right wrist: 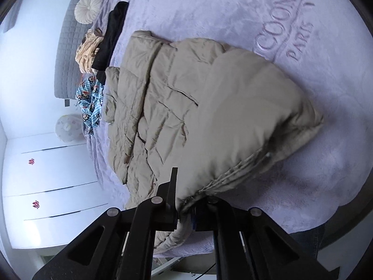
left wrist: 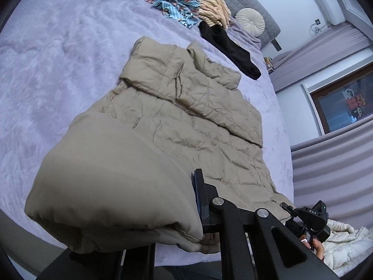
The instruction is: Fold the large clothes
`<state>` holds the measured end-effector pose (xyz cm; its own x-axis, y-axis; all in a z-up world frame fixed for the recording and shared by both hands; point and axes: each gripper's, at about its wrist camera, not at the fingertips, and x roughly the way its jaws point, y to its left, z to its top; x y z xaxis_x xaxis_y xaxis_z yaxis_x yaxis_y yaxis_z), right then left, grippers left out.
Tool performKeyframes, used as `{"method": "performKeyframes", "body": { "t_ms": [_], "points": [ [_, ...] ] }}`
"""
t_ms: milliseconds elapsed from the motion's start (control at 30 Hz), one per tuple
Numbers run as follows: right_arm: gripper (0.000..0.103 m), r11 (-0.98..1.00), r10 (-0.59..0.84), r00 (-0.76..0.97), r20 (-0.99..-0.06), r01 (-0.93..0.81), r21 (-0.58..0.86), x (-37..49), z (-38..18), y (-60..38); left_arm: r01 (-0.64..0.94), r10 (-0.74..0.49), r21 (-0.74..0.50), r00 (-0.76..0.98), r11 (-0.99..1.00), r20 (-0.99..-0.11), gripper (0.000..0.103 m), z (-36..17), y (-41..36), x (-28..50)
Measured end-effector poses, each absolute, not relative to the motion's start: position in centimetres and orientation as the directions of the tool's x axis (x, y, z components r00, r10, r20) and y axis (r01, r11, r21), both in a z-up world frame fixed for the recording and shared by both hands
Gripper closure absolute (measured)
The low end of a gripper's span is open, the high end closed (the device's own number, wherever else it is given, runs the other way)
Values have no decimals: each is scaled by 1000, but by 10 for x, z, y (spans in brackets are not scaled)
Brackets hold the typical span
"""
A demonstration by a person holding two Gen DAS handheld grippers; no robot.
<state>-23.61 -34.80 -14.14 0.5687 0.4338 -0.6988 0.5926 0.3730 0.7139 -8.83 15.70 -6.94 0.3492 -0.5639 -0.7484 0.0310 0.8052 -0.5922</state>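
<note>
A beige padded jacket [left wrist: 186, 121] lies lengthwise on the lilac bed blanket [left wrist: 58, 74], its sleeves folded across its body. Its near hem bulges up towards both cameras. My left gripper [left wrist: 194, 191] is shut on one corner of that hem; the fabric drapes over and hides its left finger. In the right wrist view the same jacket [right wrist: 163, 107] stretches away from me, and my right gripper [right wrist: 184, 203] is shut on the other hem corner, with cloth pinched between its fingers. A hand [left wrist: 318, 247] holding the right gripper shows at the lower right of the left wrist view.
Beyond the jacket's collar lie a black garment [left wrist: 230, 49], a cream-yellow garment [left wrist: 213, 7] and a blue patterned garment [left wrist: 172, 0]. A round cushion [left wrist: 250, 19] leans on the grey headboard [right wrist: 70, 46]. A white puffy garment [left wrist: 345, 245] lies off the bed's right side. White wardrobe doors [right wrist: 46, 175] stand left.
</note>
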Motion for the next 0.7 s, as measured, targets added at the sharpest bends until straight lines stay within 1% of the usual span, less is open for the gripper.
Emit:
{"method": "performKeyframes", "body": {
  "t_ms": [167,400,467,533,567,600,700],
  "points": [
    [96,497,388,623,-679,479,724,-197,-86,-345,109,-573,-584,407,804,-712,90,-34,152,-56],
    [97,655,369,643,-671,332,678,-118,-30,-353,122,-528,-549,506,827,-682,90,5,135,3],
    [97,669,372,644,-668,313,674,-104,-24,-355,117,-504,-531,534,839,-679,90,14,128,21],
    [97,702,389,644,-659,256,664,-59,-9,-364,102,-474,-510,557,854,-682,90,20,119,39],
    [97,702,389,644,-659,256,664,-59,-9,-364,89,-457,-501,568,861,-685,90,22,115,49],
    [97,718,406,639,-653,219,660,-29,-3,-370,76,-442,-494,578,866,-686,90,24,111,58],
    [97,746,421,620,-663,179,641,13,-2,-377,53,-414,-481,596,875,-688,90,19,103,89]
  ]
}}
